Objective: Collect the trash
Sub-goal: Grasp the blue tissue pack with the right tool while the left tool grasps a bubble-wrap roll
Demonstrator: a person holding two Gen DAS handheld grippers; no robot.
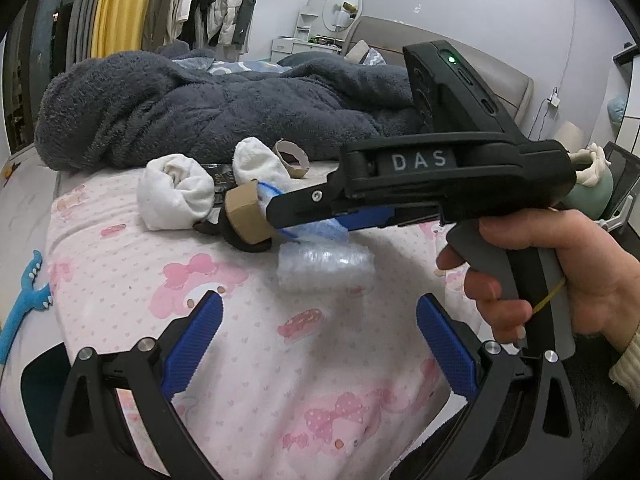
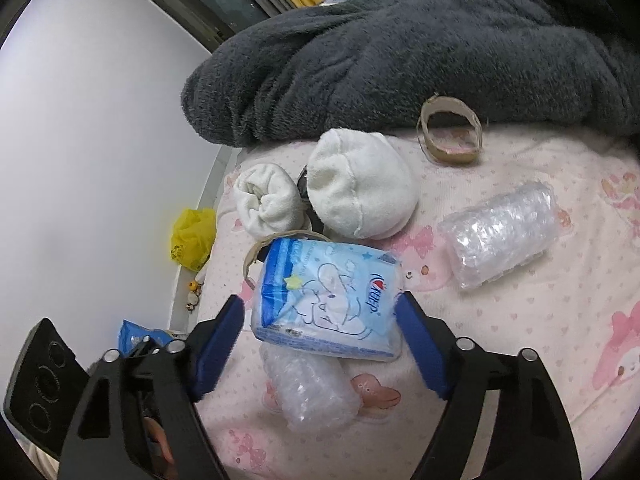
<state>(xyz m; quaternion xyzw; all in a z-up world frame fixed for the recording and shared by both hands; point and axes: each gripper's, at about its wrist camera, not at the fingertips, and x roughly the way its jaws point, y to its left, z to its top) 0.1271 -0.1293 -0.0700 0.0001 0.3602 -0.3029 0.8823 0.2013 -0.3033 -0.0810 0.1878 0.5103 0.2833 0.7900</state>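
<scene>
On the pink bedsheet [image 2: 520, 320] lies a blue-and-white tissue pack [image 2: 328, 300], partly on top of a bubble-wrap roll [image 2: 312, 396] and a cardboard ring [image 2: 252, 256]. My right gripper [image 2: 320, 328] straddles the pack. Its right pad touches the pack's end and a thin gap shows at the left pad. In the left wrist view a hand [image 1: 560, 272] holds the right gripper [image 1: 248, 220] over the pack [image 1: 332, 232]. My left gripper [image 1: 320, 340] hangs open above bare sheet, just short of the bubble-wrap roll [image 1: 324, 268].
Two rolled white socks [image 2: 360, 192] [image 2: 268, 200], a second cardboard ring [image 2: 448, 136] and another bubble-wrap roll [image 2: 500, 236] lie on the sheet. A dark fleece blanket [image 2: 400, 48] is heaped behind. A yellow bag [image 2: 192, 240] sits on the floor left of the bed.
</scene>
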